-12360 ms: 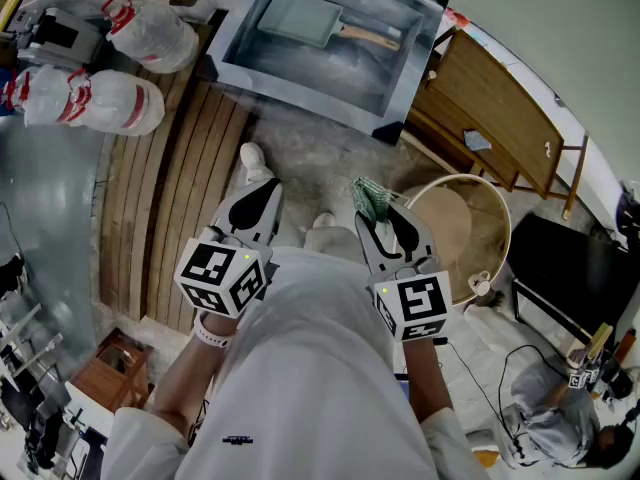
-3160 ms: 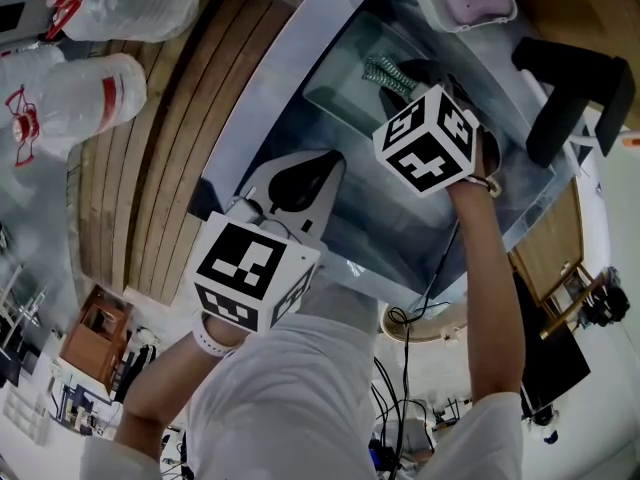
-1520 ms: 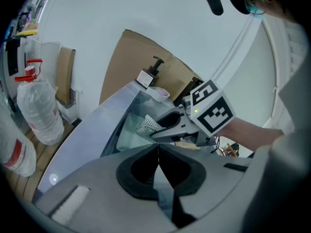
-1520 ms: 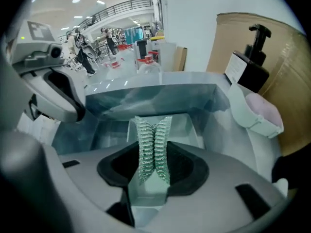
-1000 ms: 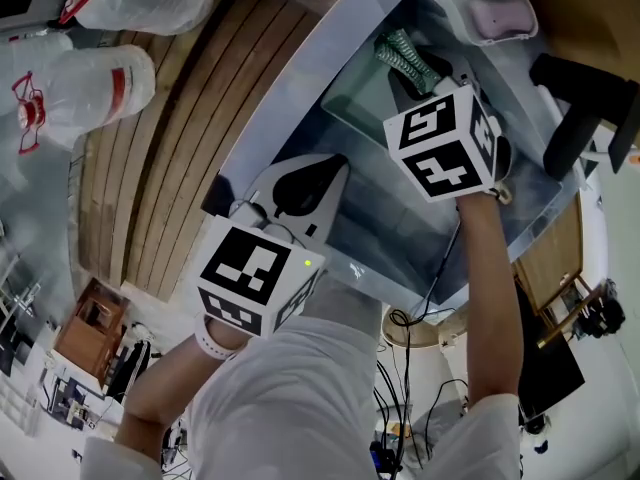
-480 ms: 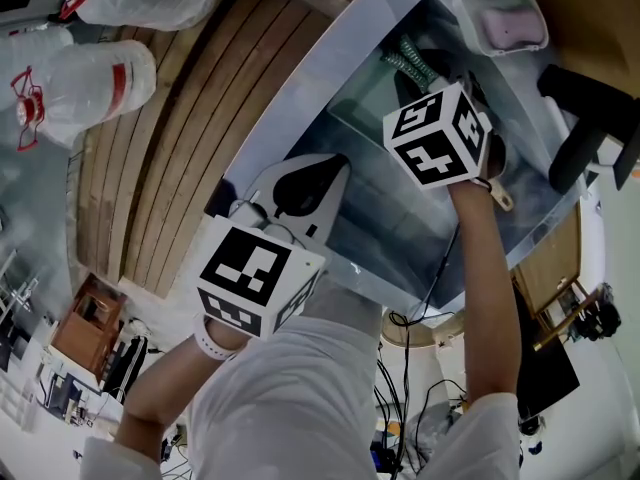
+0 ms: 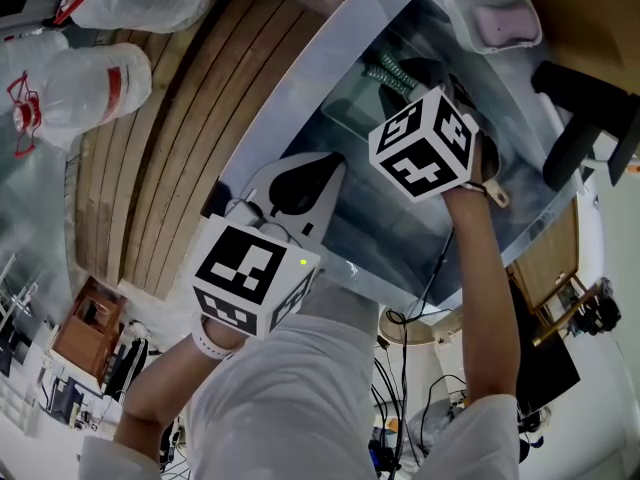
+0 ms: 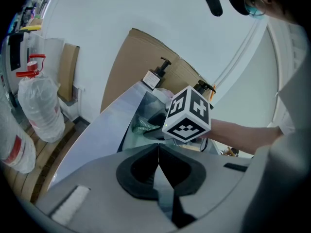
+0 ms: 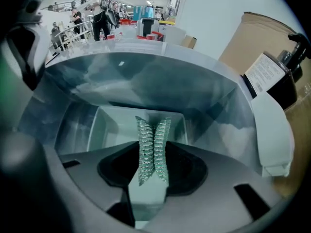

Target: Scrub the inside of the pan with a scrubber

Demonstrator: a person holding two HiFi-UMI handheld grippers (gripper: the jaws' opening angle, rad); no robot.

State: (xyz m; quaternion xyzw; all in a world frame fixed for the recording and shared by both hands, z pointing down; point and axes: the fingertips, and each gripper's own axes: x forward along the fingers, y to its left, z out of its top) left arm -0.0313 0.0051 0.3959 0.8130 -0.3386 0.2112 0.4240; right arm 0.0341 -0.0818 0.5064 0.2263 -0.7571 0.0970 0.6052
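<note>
A pale green square pan [image 7: 348,108] lies in the bottom of the steel sink [image 7: 300,88]. My right gripper [image 7: 402,76] reaches down into the sink over the pan, shut on a folded green mesh scrubber [image 7: 385,70]. From the right gripper view the scrubber [image 9: 153,144] sticks up between the jaws of the gripper [image 9: 151,173], with the pan [image 9: 116,125] just beyond it. Whether the scrubber touches the pan cannot be told. My left gripper [image 7: 322,166] hovers at the sink's near edge, shut [image 8: 158,148] with nothing in it.
A clear tub with a pink item [image 7: 492,18] sits at the sink's far corner beside a black fixture [image 7: 585,118]. Pump bottles [image 8: 158,74] stand against cardboard behind the sink. Large water bottles [image 7: 90,83] lie on wooden slats [image 7: 170,148] at the left.
I have come up to the sink from standing back. In the last second the right gripper and scrubber slid a little down-left across the pan. The left gripper stayed put.
</note>
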